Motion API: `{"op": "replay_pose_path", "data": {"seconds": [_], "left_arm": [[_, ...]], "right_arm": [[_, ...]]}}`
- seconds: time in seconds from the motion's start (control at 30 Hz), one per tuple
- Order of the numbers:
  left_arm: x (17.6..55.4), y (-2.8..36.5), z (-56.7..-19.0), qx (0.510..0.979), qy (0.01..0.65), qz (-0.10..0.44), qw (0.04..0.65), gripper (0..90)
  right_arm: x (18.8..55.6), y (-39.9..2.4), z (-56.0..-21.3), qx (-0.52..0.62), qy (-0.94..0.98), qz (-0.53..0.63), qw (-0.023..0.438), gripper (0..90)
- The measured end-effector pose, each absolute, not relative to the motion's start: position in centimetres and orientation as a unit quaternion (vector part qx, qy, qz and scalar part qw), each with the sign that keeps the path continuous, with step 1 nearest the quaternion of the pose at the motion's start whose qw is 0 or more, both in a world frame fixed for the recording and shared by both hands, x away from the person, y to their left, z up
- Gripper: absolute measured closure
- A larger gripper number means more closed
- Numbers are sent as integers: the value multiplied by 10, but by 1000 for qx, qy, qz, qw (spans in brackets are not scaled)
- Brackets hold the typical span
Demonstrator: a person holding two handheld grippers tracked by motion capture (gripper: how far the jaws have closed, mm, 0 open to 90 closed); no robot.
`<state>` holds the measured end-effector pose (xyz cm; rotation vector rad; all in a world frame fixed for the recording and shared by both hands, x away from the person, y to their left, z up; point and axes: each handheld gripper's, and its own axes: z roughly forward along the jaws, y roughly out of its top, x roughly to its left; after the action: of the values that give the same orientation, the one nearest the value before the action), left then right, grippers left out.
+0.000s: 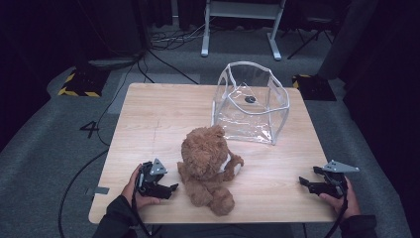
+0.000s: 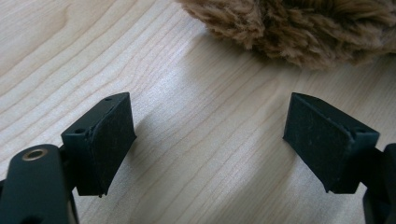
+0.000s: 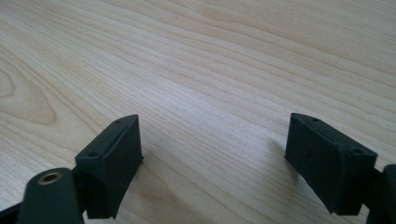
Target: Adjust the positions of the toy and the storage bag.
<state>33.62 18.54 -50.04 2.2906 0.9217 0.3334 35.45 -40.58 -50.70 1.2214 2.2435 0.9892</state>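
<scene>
A brown teddy bear [image 1: 208, 166] sits near the front middle of the wooden table [image 1: 148, 129], and its fur [image 2: 299, 28] fills the top of the left gripper view. My left gripper [image 1: 171, 189] rests on the table just left of the bear, pointing at it, open with nothing between its pads [image 2: 112, 140]. My right gripper [image 1: 304, 182] lies at the front right of the table, pointing left toward the bear from well apart. It is open over bare wood, its pads [image 3: 116, 158] wide apart. A clear plastic bag [image 1: 250, 101] stands open behind the bear.
The clear bag has white piping and a small dark item inside. Table edges lie close to both hands at the front. Cables, a yellow-black striped base and a white stand are on the grey floor beyond the table.
</scene>
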Motion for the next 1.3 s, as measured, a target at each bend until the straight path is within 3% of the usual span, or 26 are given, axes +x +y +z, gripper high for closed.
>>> {"op": "replay_pose_path", "data": {"seconds": [1.3], "left_arm": [[299,171,-421,829,318,180,424,164]], "right_arm": [[355,-406,-507,437,802,354,200,185]]}}
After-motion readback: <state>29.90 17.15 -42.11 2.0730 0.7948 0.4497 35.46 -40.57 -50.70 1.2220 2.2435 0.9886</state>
